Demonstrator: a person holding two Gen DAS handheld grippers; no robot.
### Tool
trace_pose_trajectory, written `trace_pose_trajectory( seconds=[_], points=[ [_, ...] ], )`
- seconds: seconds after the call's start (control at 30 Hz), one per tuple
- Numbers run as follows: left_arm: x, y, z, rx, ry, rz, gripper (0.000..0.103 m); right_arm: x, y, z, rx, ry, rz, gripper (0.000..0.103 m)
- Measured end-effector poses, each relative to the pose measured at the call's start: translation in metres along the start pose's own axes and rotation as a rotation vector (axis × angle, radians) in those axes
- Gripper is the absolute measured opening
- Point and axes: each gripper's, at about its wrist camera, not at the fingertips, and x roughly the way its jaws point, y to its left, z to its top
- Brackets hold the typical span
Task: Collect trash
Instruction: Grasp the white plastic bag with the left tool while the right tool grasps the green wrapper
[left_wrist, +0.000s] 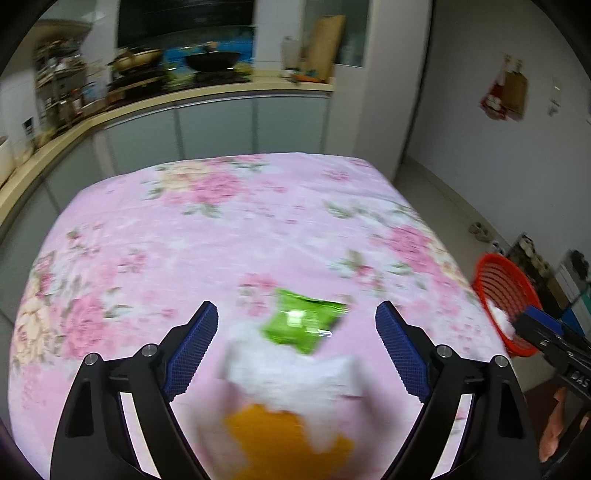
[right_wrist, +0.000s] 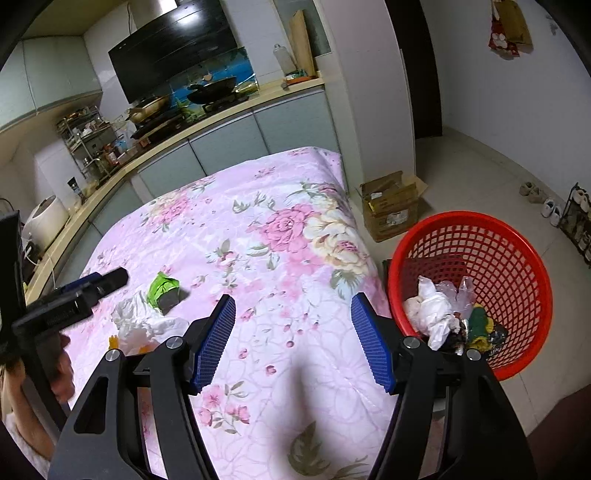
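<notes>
A green snack wrapper (left_wrist: 303, 320) lies on the pink floral tablecloth (left_wrist: 207, 229), touching a crumpled white tissue (left_wrist: 291, 373) and an orange scrap (left_wrist: 284, 435). My left gripper (left_wrist: 297, 321) hovers above this pile, open, nothing between its blue pads. In the right wrist view the same wrapper (right_wrist: 162, 290) and tissue (right_wrist: 144, 323) sit at the left, under the left gripper (right_wrist: 103, 280). My right gripper (right_wrist: 293, 314) is open and empty over bare cloth, beside the red mesh basket (right_wrist: 517, 266), which holds several pieces of trash (right_wrist: 443, 314).
The basket (left_wrist: 498, 291) stands off the table's right edge, with a cardboard box (right_wrist: 391, 203) on the floor behind it. A kitchen counter with pans (right_wrist: 207, 92) runs along the far and left sides. Shoes (right_wrist: 550, 206) line the right wall.
</notes>
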Motion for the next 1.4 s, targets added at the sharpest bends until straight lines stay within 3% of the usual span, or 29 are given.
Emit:
trace_pose_trajectory(
  seconds=[0.17, 0.33, 0.5, 0.67, 0.73, 0.87, 0.93, 1.1, 1.4],
  points=[
    [-0.006, 0.023, -0.004, -0.005, -0.008, -0.01, 0.089, 0.004, 0.001, 0.0, 0.005, 0.01, 0.003, 0.064],
    [0.008, 0.005, -0.023, 0.095, 0.068, -0.079, 0.09, 0.008, 0.002, -0.001, 0.009, 0.022, 0.008, 0.064],
    [0.03, -0.015, -0.037, 0.198, 0.129, -0.068, 0.09, 0.011, 0.007, -0.003, -0.007, 0.033, 0.015, 0.064],
    [0.041, -0.01, -0.039, 0.165, 0.142, -0.081, 0.09, 0.013, 0.007, -0.004, -0.004, 0.038, 0.01, 0.064],
    [0.045, -0.007, -0.04, 0.159, 0.147, -0.078, 0.086, 0.014, 0.006, -0.004, 0.0, 0.042, 0.007, 0.064],
    [0.053, -0.005, -0.042, 0.159, 0.181, -0.084, 0.061, 0.018, 0.006, -0.004, 0.002, 0.051, 0.006, 0.064],
    [0.056, -0.003, -0.042, 0.153, 0.186, -0.082, 0.055, 0.02, 0.007, -0.004, 0.0, 0.054, 0.005, 0.064],
    [0.056, 0.011, -0.035, 0.075, 0.18, -0.112, 0.027, 0.023, 0.011, -0.004, -0.006, 0.061, 0.005, 0.064],
    [0.036, 0.039, -0.027, -0.021, 0.112, -0.113, 0.02, 0.027, 0.02, -0.004, -0.029, 0.066, 0.002, 0.064]
  ],
)
